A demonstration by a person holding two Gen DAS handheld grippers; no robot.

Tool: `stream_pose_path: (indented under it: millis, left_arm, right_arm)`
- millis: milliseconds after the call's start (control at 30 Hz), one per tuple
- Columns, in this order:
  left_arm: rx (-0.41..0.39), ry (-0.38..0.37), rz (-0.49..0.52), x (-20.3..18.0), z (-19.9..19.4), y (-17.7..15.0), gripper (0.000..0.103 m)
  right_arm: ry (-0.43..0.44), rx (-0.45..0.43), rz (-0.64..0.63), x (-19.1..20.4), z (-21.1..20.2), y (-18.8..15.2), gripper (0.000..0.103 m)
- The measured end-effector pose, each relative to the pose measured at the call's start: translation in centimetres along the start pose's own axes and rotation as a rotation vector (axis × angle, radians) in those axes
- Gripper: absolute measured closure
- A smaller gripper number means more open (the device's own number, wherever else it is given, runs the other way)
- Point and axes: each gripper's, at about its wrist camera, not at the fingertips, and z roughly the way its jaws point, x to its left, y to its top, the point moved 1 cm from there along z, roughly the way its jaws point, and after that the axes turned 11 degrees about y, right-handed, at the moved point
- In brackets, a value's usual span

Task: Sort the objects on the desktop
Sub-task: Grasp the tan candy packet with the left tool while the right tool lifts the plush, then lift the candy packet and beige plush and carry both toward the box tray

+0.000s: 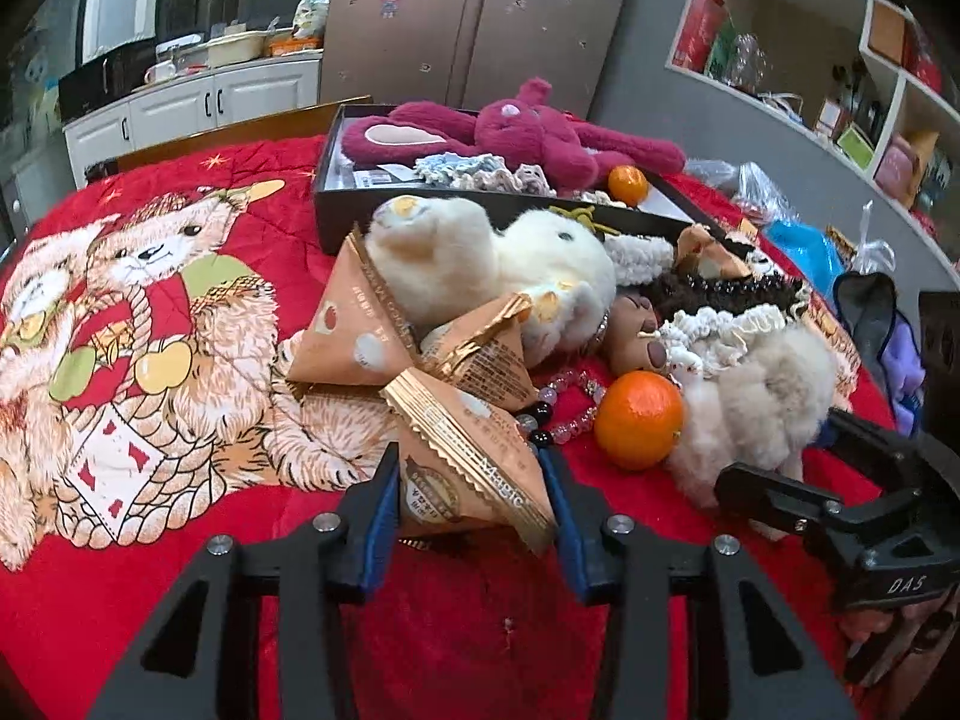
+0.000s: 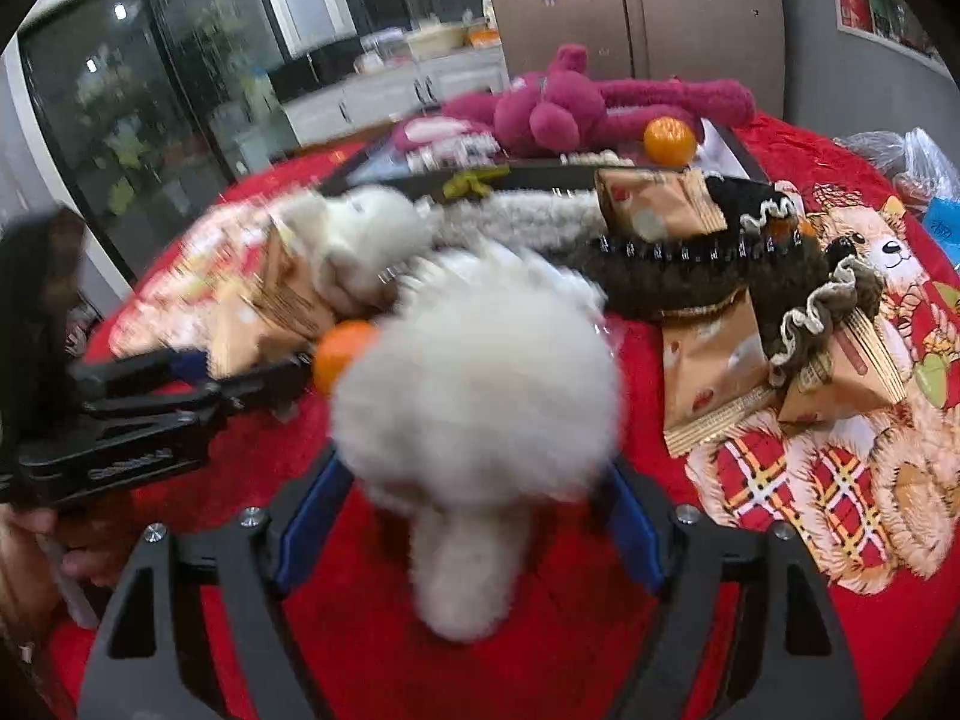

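- Two grippers work over a red blanket (image 1: 252, 552) printed with teddy bears; both wrist views are fisheye, and the right one is blurred.
- Left gripper (image 1: 471, 474): its blue-padded fingers (image 1: 378, 525) stand on either side of a tan triangular snack packet (image 1: 468, 462) and appear to touch its sides, so it looks clamped on the packet.
- Right gripper (image 2: 474, 480): its fingers (image 2: 630, 516) flank a fluffy white plush (image 2: 480, 396); blur hides whether the pads press the fur, so I cannot tell if it grips.
- Just beyond the held packet lie two more tan packets (image 1: 360, 324), a bead bracelet (image 1: 558, 414) and an orange (image 1: 639, 420) touching the fluffy plush.
- Behind them a white plush animal (image 1: 498, 264) lies on its side against a black tray (image 1: 336, 204).
- Inside the tray are a magenta plush toy (image 1: 540, 132), some scrunchies (image 1: 456, 168) and a second orange (image 1: 627, 185).
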Motion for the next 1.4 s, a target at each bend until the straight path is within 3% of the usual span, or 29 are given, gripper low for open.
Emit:
stream_pose_path:
  millis: [67,167,233,367,633,833,967,1400]
  left_arm:
    - [-0.001,0.008,0.007,-0.2,0.0,0.0,0.058]
    - [-0.001,0.009,0.013,-0.4,-0.1,-0.1,0.059]
    - [0.0,-0.005,0.005,-0.2,-0.1,-0.1,0.059]
    - [-0.001,-0.004,0.0,-0.2,-0.1,-0.1,0.059]
    - [-0.014,-0.058,-0.037,0.3,-0.5,-0.3,0.059]
    - [-0.078,-0.06,0.01,-0.7,-1.8,-0.4,0.06]
    - [-0.105,-0.067,0.036,-1.3,-2.3,-0.5,0.06]
    - [-0.147,-0.067,0.052,-1.9,-3.7,0.1,0.06]
  right_arm:
    - [-0.014,0.003,0.017,-0.3,0.0,0.0,0.024]
    - [-0.029,-0.004,0.024,-0.4,0.0,0.1,0.042]
    - [-0.023,-0.015,0.02,-0.3,-0.2,0.1,0.059]
    - [-0.019,-0.002,0.02,-0.2,-0.2,0.0,0.08]
    - [0.01,-0.023,-0.07,2.5,-1.6,0.1,0.081]
    - [0.139,-0.05,-0.06,4.5,-4.4,0.4,0.081]
    - [0.106,-0.095,-0.111,5.5,-6.4,0.4,0.081]
    - [0.079,-0.194,-0.054,3.4,-10.0,1.4,0.081]
